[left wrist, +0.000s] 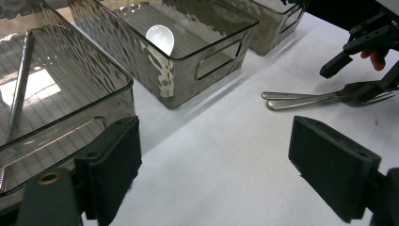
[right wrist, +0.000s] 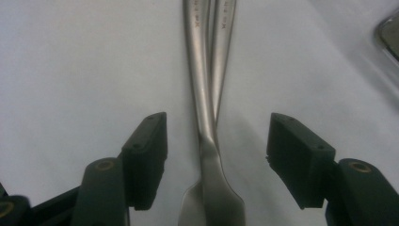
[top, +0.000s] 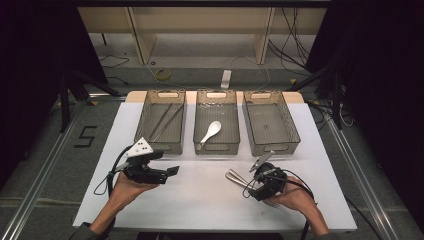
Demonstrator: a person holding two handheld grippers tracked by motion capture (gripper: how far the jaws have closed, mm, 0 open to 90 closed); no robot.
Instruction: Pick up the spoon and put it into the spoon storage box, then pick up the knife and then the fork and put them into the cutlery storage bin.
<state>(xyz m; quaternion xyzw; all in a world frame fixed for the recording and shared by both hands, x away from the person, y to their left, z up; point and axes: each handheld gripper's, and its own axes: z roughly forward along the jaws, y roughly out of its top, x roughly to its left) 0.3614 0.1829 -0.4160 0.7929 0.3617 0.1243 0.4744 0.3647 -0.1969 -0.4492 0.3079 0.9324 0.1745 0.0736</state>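
Low in the frame, right of centre, two slim steel forks [top: 236, 177] lie side by side on the white bench [top: 200, 200], handles touching. The right gripper [right wrist: 214, 160] straddles them, fingers spread, not pinching. The left gripper [top: 174, 170] is spread too, holding nothing. Farther up stand three smoky bins: tongs [top: 167, 120] in the left, a white spoon [top: 211, 131] in the middle.

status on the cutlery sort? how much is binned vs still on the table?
Done: chopsticks lie in the left bin, a white spoon in the middle bin. In hand: right gripper straddles two stacked forks on the table, pads not yet touching. Left: lifting them; the right bin holds nothing. Left gripper is open, idle.
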